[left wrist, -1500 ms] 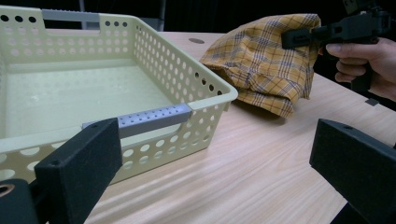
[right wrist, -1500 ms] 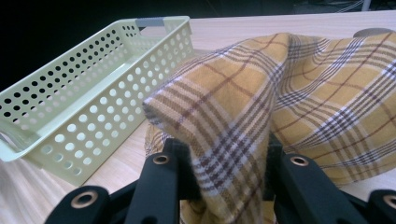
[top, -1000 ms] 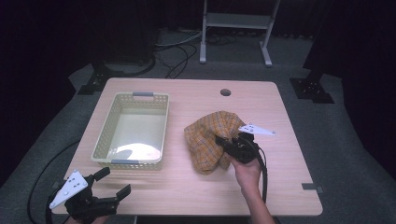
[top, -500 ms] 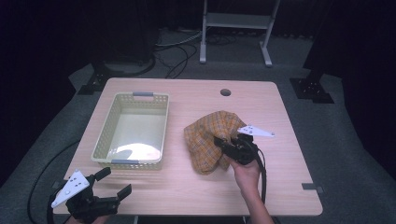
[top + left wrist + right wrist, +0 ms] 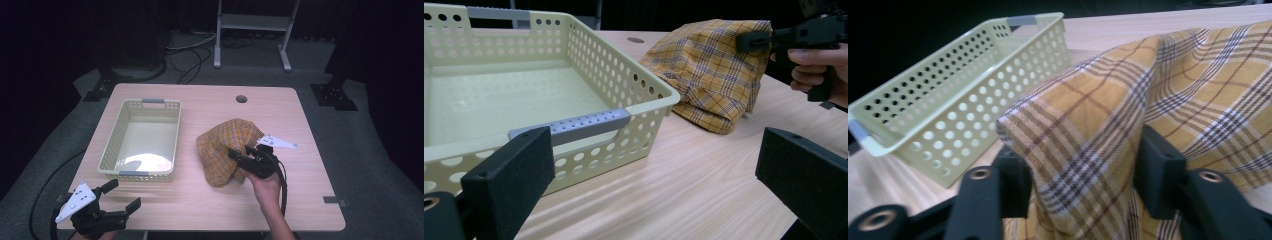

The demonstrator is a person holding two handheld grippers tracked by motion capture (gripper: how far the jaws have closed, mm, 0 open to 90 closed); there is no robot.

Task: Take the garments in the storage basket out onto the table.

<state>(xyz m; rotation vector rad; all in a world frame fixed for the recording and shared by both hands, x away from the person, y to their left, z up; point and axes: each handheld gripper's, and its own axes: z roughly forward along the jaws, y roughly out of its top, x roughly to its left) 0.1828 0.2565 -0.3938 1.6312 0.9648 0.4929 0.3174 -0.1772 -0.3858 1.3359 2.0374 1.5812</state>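
One yellow checked cloth lies bunched in a loose heap on the wooden worktop, right of its middle. One pale yellow perforated basket stands to the cloth's left, apart from it, with two grey handles, one on each short end, and nothing inside that I can see.

There are two tools here. The right tool is at the near right flank of the cloth, held in a hand that comes in from the near edge. In the right gripper view a raised fold of the cloth stands between the two black jaws of the right tool. The jaws have just been opening; they now stand apart on either side of that fold, and I cannot tell whether their pads are pressing on it, though the grip looks let go. In the left gripper view one jaw shows against the upper side of the cloth.

The left tool hovers at the near left corner of the worktop, well apart from the cloth and just short of the basket's near end. Its two jaws are spread wide with nothing between them; its own view looks past them at the basket and bare wood.

One round hole sits near the far edge of the worktop.
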